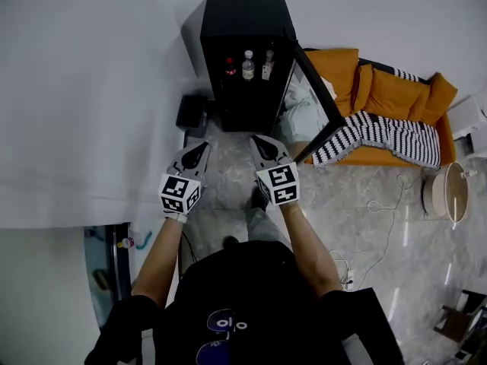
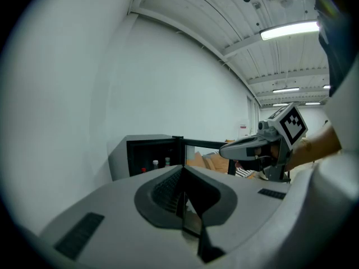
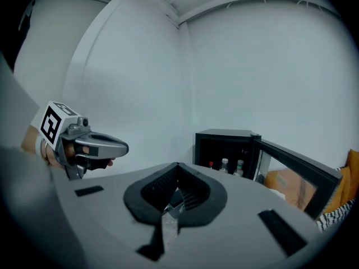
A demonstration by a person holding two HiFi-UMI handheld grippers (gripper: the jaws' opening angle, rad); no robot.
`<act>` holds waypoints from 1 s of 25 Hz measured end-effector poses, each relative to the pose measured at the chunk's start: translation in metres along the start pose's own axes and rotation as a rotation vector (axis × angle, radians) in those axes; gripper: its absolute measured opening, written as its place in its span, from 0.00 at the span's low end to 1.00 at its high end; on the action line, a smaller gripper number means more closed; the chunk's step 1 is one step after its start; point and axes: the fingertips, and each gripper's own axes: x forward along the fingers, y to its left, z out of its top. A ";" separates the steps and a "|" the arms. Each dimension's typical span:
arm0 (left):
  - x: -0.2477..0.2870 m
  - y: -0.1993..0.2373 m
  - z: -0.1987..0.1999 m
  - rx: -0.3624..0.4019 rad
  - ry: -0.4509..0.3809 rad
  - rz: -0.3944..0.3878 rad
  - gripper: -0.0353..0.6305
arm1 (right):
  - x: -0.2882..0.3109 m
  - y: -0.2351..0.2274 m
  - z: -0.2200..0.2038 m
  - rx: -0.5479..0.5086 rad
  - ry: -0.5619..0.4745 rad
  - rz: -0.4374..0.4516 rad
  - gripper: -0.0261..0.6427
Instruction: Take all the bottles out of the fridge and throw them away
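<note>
Both claws pinched closed, nothing in either. My left claw (image 1: 199, 150) and right claw (image 1: 262, 144) sit side by side, aimed at the fridge (image 1: 243, 21), lined up for a first grab, I judge. The fridge door (image 1: 316, 109) is swung open, so the shelf is reachable. Count: three bottles upright in a row inside: red-capped bottle (image 1: 230, 68), clear bottle (image 1: 248, 66), pale bottle (image 1: 268, 65). All are well apart from the claws.
</note>
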 end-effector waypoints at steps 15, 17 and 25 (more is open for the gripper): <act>0.142 0.053 0.026 -0.023 0.054 0.047 0.06 | 0.106 -0.127 0.016 0.034 0.031 0.036 0.05; 0.155 0.054 0.024 -0.026 0.063 0.044 0.06 | 0.114 -0.138 0.014 0.038 0.037 0.039 0.05; 0.188 0.070 0.017 -0.034 0.077 0.034 0.06 | 0.150 -0.156 0.003 0.036 0.061 0.057 0.05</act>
